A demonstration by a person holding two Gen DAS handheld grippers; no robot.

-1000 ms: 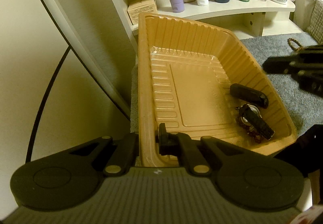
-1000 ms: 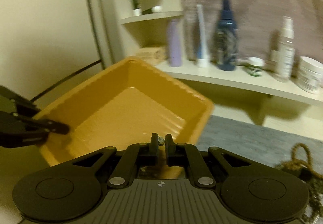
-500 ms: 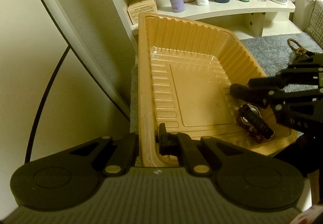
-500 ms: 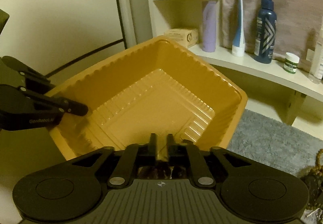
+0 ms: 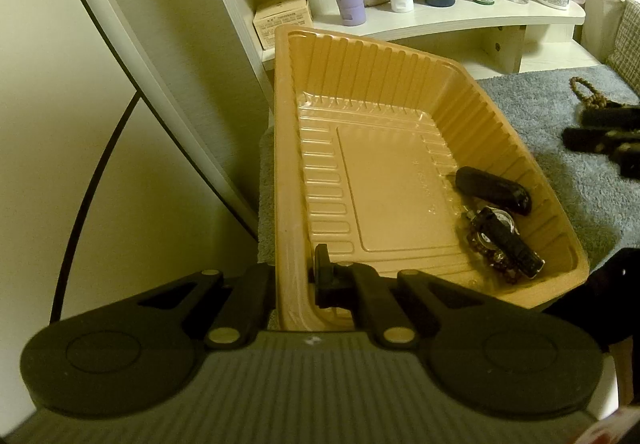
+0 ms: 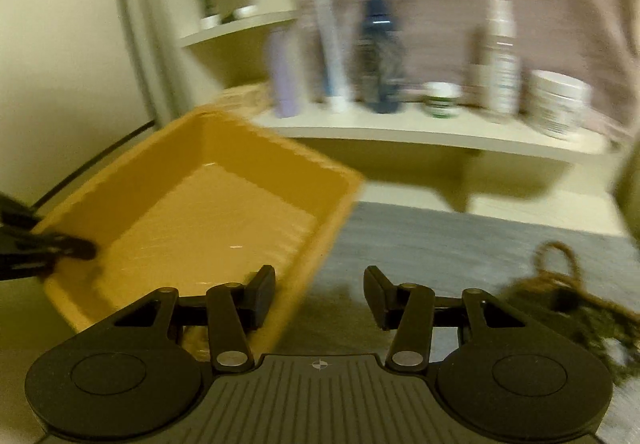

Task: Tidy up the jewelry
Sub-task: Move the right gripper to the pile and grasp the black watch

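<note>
Left gripper point(image 5: 294, 278): clenched on the near-left wall of the tray point(image 5: 288, 147). Only its view shows the jewelry point(image 5: 500, 240) in the tray's near-right corner, right of its fingers. Right gripper point(image 6: 320, 294): jaws opening, nothing between; its blurred view alone shows the tray to its left, beads point(image 6: 568, 296) to its right.

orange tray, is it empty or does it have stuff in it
Not empty. The orange tray holds a dark oblong piece and a watch with a beaded bracelet in its near right corner; the rest of its floor is bare.
</note>
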